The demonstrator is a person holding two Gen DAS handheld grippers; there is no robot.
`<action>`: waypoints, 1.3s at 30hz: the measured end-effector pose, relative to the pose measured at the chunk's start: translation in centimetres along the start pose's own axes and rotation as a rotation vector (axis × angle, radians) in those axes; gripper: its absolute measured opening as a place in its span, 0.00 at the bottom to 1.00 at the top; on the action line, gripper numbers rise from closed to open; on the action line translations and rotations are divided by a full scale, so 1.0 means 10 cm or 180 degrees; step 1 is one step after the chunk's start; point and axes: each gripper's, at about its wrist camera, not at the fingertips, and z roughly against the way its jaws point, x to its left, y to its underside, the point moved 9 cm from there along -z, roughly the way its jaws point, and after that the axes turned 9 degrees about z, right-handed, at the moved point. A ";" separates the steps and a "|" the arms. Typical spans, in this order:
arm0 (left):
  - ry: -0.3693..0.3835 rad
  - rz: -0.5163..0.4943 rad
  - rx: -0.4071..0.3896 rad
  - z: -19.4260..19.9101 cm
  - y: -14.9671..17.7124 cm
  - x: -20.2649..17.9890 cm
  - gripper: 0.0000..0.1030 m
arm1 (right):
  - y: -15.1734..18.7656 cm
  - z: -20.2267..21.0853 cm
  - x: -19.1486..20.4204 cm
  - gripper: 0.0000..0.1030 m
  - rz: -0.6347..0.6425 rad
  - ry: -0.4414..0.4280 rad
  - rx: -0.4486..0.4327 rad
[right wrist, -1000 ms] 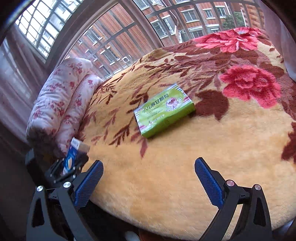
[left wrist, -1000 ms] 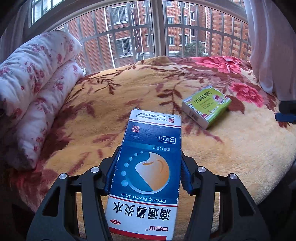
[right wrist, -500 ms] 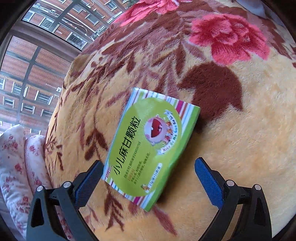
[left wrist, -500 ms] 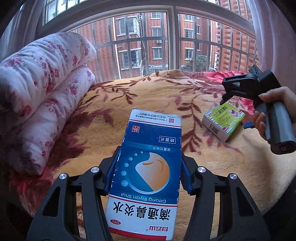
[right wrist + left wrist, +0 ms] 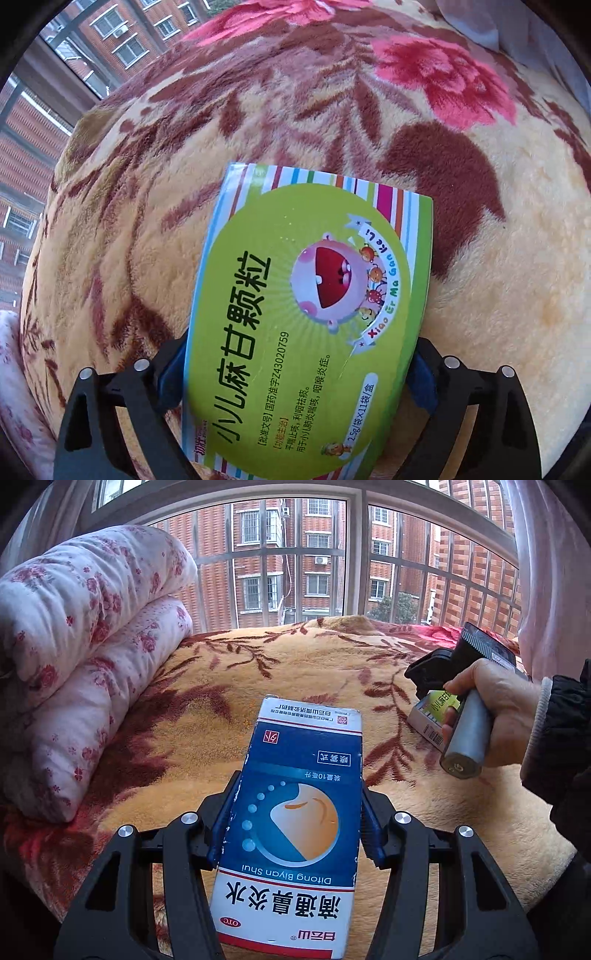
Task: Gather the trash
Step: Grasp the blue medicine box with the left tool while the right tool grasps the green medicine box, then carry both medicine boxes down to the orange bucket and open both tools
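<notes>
My left gripper (image 5: 297,823) is shut on a blue and white medicine box (image 5: 295,812) and holds it above the bed. My right gripper (image 5: 299,365) has its blue pads against both long sides of a green medicine box (image 5: 306,325), which still lies on the floral blanket (image 5: 258,129). In the left wrist view the right gripper (image 5: 439,675) and the hand holding it sit at the right over the green box (image 5: 432,712), mostly hiding it.
A rolled pink floral quilt (image 5: 85,646) lies along the bed's left side. A barred window (image 5: 295,561) stands behind the bed. A pale curtain (image 5: 546,572) hangs at the right. The blanket (image 5: 258,672) covers the whole bed.
My right gripper has moved down onto the green box and closed its fingers around it. My left gripper has kept hold of the blue box and turned a little to the left.
</notes>
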 end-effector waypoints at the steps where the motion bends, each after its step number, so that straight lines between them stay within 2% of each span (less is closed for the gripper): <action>1: 0.0002 -0.0003 -0.0003 0.00 -0.01 0.00 0.53 | 0.02 0.01 0.01 0.87 0.0099 -0.0007 -0.0048; 9: 0.0042 0.0056 0.0014 -0.04 -0.03 -0.05 0.53 | 0.19 0.22 -0.03 0.85 0.0786 -0.0262 -0.0290; 17: 0.0013 0.0154 0.0150 -0.14 -0.03 -0.10 0.53 | 0.30 0.46 -0.27 0.85 0.1462 -0.0535 -0.0360; 26: 0.0042 0.0151 0.0275 -0.14 -0.03 -0.35 0.53 | 0.63 0.88 -0.52 0.85 0.2361 -0.0780 -0.0508; 33: 0.0064 0.0179 0.0358 -0.09 -0.02 -0.51 0.53 | 0.81 1.11 -0.85 0.85 0.2514 -0.0915 -0.0524; 39: 0.0043 0.0243 0.0452 0.01 0.13 -0.51 0.53 | 1.00 1.27 -1.11 0.85 0.2600 -0.1060 -0.0573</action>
